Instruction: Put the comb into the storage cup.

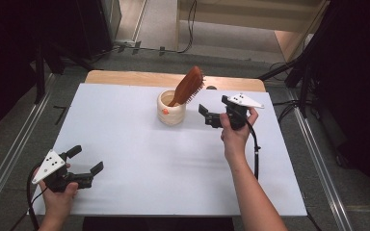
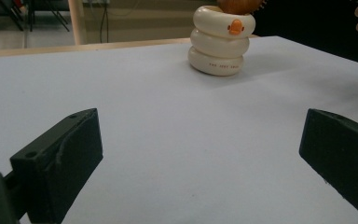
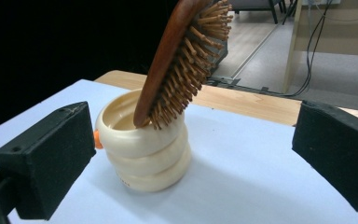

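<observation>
Here the right gripper (image 1: 206, 115), jaws wide and empty, sits just right of the cup (image 1: 171, 108); the hairbrush (image 1: 189, 85) leans up-right toward it, the wide-open left gripper (image 1: 85, 160) well apart.

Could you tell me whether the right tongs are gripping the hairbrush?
No, the right tongs stand open, short of the hairbrush leaning in the cup.

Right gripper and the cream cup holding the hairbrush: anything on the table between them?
Nothing: the high view shows bare white table between the right gripper and the cup holding the hairbrush.
</observation>
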`<state>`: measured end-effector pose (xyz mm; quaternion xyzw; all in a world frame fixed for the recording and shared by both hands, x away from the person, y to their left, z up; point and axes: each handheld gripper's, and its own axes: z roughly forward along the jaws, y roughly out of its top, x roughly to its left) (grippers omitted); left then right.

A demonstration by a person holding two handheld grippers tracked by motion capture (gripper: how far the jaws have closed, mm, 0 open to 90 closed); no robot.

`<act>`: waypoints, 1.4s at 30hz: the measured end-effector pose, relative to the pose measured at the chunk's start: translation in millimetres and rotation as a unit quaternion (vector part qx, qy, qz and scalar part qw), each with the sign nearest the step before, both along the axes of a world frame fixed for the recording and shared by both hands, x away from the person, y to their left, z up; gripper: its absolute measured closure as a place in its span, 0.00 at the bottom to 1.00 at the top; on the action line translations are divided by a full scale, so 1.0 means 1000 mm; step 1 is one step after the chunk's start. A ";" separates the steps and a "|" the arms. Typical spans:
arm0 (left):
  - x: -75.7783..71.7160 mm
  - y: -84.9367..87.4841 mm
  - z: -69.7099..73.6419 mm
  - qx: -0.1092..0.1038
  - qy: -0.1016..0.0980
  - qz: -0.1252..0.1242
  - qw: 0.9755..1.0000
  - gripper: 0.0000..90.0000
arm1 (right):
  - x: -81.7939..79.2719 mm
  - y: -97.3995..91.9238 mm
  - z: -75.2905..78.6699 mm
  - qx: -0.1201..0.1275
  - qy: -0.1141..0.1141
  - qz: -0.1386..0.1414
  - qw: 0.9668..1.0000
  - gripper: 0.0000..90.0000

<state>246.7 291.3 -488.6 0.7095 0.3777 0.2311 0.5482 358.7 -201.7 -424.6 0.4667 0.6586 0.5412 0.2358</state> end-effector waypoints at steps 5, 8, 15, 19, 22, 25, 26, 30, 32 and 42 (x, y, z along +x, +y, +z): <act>0.000 -0.001 0.000 0.003 0.000 0.002 1.000 0.00 | -0.012 -0.008 -0.002 -0.007 -0.005 -0.003 1.000 0.00; 0.000 -0.001 0.000 0.004 0.000 0.003 1.000 0.00 | -0.018 -0.014 -0.004 -0.010 -0.006 -0.005 1.000 0.00; -0.001 -0.001 0.000 0.002 0.001 0.005 1.000 0.00 | -0.033 -0.028 -0.008 -0.012 -0.011 -0.011 1.000 0.00; -0.001 -0.001 0.000 0.004 0.000 0.006 1.000 0.00 | -0.042 -0.035 -0.010 -0.014 -0.011 -0.016 1.000 0.00; -0.001 -0.001 0.000 0.003 -0.001 0.007 1.000 0.00 | -0.049 -0.041 -0.012 -0.017 -0.011 -0.017 1.000 0.00; -0.001 -0.001 0.000 0.003 -0.001 0.008 1.000 0.00 | -0.056 -0.047 -0.014 -0.021 -0.013 -0.018 1.000 0.00; -0.001 -0.001 0.000 0.003 -0.001 0.008 1.000 0.00 | -0.058 -0.049 -0.014 -0.021 -0.014 -0.019 0.999 0.00; -0.001 -0.001 0.000 0.003 -0.001 0.008 1.000 0.00 | -0.067 -0.057 -0.017 -0.022 -0.015 -0.024 0.999 0.00; -0.001 -0.001 0.000 0.004 -0.002 0.008 1.000 0.00 | -0.070 -0.060 -0.019 -0.022 -0.015 -0.026 0.999 0.00; -0.002 -0.001 0.000 0.004 -0.002 0.009 1.000 0.00 | -0.089 -0.080 -0.032 -0.015 -0.015 -0.035 0.999 0.00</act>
